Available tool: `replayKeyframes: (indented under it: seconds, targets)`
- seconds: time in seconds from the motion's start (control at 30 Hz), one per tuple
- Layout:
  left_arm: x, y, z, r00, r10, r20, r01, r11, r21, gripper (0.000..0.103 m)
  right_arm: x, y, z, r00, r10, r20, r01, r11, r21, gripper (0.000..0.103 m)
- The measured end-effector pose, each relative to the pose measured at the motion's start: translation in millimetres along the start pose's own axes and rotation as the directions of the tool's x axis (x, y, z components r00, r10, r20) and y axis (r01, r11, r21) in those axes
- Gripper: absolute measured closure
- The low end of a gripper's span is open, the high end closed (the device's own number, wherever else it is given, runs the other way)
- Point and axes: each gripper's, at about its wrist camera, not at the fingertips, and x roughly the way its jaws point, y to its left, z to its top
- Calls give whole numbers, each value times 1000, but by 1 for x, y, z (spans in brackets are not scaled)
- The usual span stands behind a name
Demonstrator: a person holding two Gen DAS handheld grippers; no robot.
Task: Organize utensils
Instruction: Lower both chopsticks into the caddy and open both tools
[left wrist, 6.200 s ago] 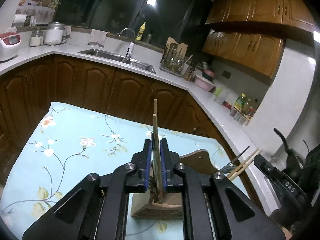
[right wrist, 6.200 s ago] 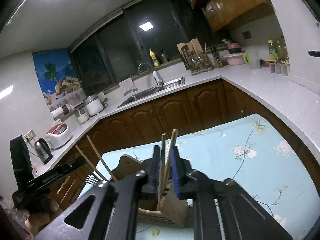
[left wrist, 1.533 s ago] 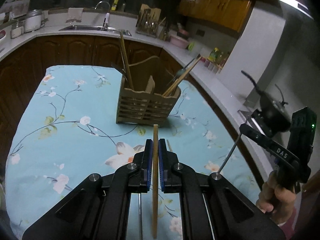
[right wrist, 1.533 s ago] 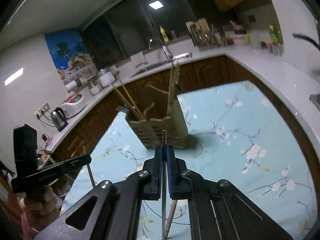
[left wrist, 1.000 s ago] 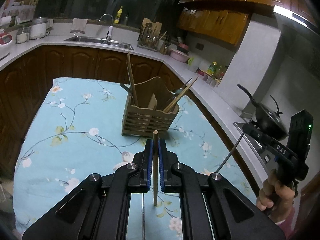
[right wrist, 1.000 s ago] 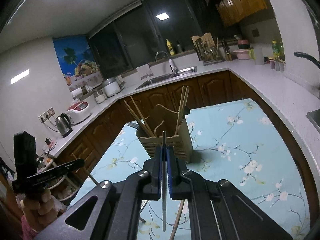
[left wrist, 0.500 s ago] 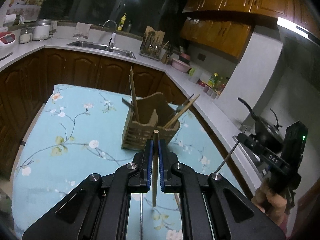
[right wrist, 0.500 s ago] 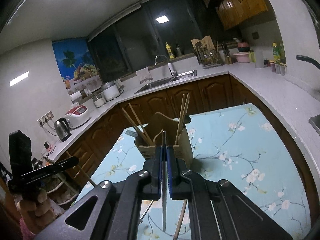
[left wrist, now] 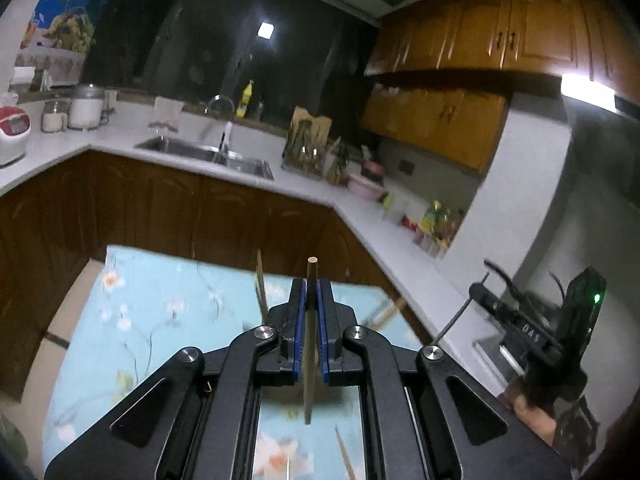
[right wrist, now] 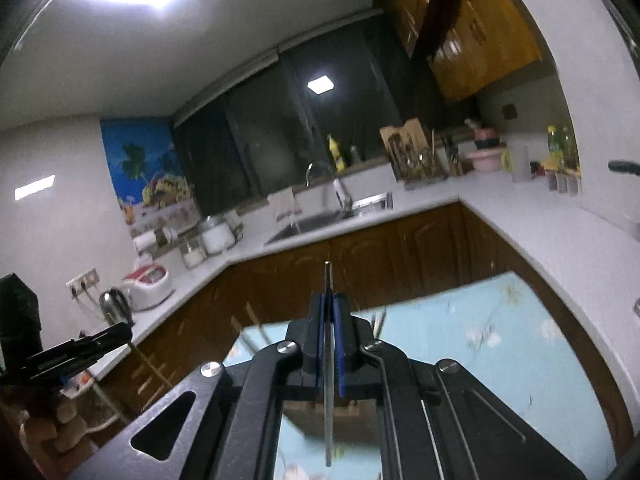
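My left gripper is shut on a wooden chopstick that stands upright between its pads. My right gripper is shut on a thin metal utensil, also upright. The wooden utensil holder is mostly hidden behind each gripper's body; only chopstick tips rising from it show, above the floral blue tablecloth. The other gripper shows at the right of the left wrist view and at the left of the right wrist view, each with its stick.
White countertops with a sink, jars and a dish rack run behind the table. Brown cabinets stand below them. A loose chopstick lies on the cloth beneath the left gripper.
Both grippers have moved forward over the holder and tilted up, so the holder dropped behind their bodies. Each still grips its utensil.
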Motion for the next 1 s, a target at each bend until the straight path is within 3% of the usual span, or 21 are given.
replayKeyframes:
  seconds: [0.17,0.33,0.67,1.0]
  targets:
    - [24,11,29,996,36,79,-34,999,-28,98,20,-2,17,998,-16,69,15,1000,9,98]
    - [58,26,32,993,78,92,-72,995,-71,98,40,-4,16,995,-39,91,39,999,6,98]
    - [112,50,-25,994,109,-7,-110,987,-115,98,68,-19,-30,996,-77,50,76,997,13,98]
    - [116,53,-58,991,109,-76,-116,988,-105,98,77,-33,-54,996,-72,-44,74,996,48,98]
